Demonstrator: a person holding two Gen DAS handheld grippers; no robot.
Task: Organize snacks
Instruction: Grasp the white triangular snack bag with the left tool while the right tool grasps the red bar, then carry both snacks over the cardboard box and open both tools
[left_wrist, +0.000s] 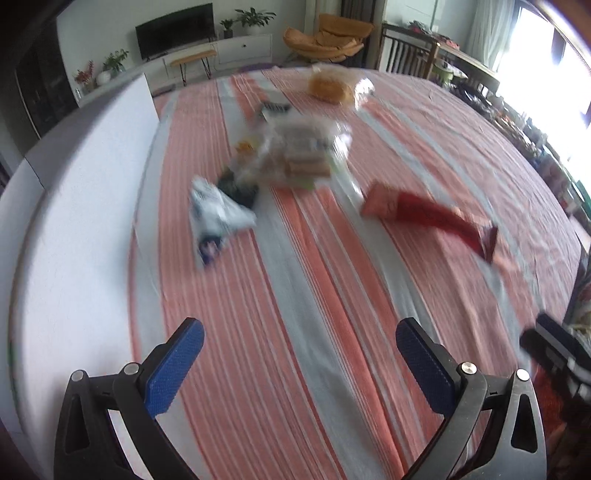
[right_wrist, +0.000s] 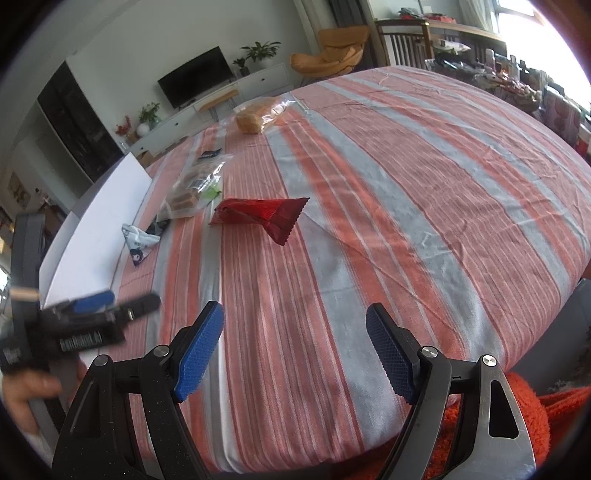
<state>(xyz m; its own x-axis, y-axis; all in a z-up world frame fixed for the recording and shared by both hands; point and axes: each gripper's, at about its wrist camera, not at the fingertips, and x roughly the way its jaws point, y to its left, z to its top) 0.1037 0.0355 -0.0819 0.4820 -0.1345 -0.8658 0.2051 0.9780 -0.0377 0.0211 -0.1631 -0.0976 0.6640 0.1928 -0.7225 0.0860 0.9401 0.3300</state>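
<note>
A table under a striped cloth (right_wrist: 406, 177) of red and grey, with snacks scattered over its far left part. Left gripper (left_wrist: 299, 354): blue pads wide apart, nothing between them, hovering over bare cloth at the near edge; its picture is blurred. Right gripper (right_wrist: 295, 336): jaws likewise spread wide and empty, above the near edge of the table, with an orange fleecy sleeve (right_wrist: 535, 417) below it at the lower right. In the right wrist view the left gripper also shows at the near left, blurred, a hand (right_wrist: 26, 398) beneath it.

Snacks: a red packet (right_wrist: 258, 216) lies flat near the middle of the table, well apart from both grippers. To its left, a small white packet (right_wrist: 138, 238) lies just beside a white board (right_wrist: 96, 225) that stands along the left edge. Beyond these lies a clear bag of biscuits (right_wrist: 194, 184), with a dark wrapper (right_wrist: 208, 155) at its far end. Farthest off lies a bag of bread (right_wrist: 253, 118). Behind the table: a television (right_wrist: 195, 75), potted plants and an orange chair (right_wrist: 332, 51)
</note>
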